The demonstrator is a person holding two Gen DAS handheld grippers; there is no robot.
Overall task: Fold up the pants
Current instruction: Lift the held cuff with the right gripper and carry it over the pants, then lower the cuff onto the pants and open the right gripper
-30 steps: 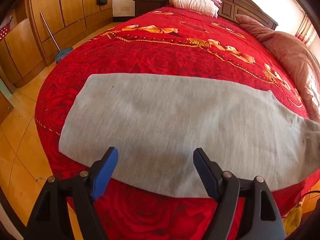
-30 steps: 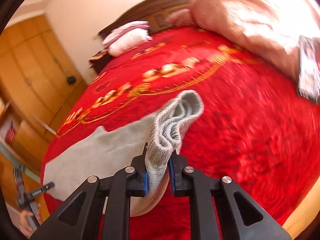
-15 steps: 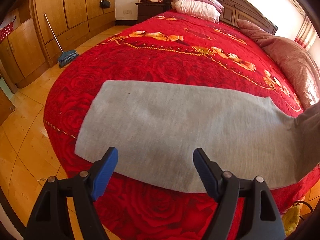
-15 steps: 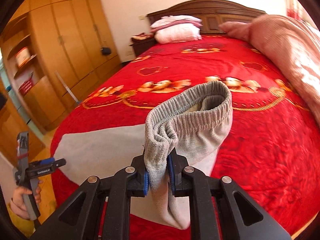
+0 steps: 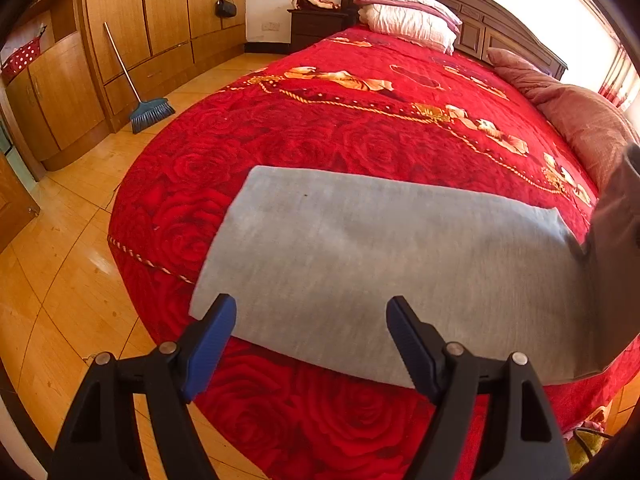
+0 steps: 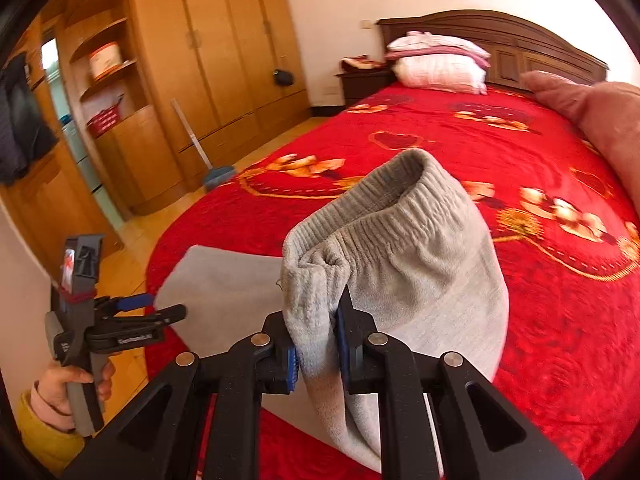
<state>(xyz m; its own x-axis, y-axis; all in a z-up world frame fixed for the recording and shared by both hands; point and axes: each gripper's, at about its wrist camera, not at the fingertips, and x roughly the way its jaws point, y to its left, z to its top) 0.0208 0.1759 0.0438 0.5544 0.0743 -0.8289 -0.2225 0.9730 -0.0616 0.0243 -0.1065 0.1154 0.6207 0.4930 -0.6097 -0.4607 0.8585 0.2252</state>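
While the red bed (image 5: 360, 128) fills both frames, grey pants (image 5: 392, 264) lie flat across its lower centre, waistband (image 6: 384, 216) lifted mid-frame, my right gripper (image 6: 316, 354) jaws clamped on it, my left gripper (image 5: 310, 340) jaws apart, empty.

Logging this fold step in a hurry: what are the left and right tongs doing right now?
Left tongs: open, empty, above the pants.
Right tongs: shut on the pants' waistband, lifted off the bed.

Right gripper (image 6: 316, 354) has carried the pants' waistband (image 6: 384, 216) leftward, rolling upright.
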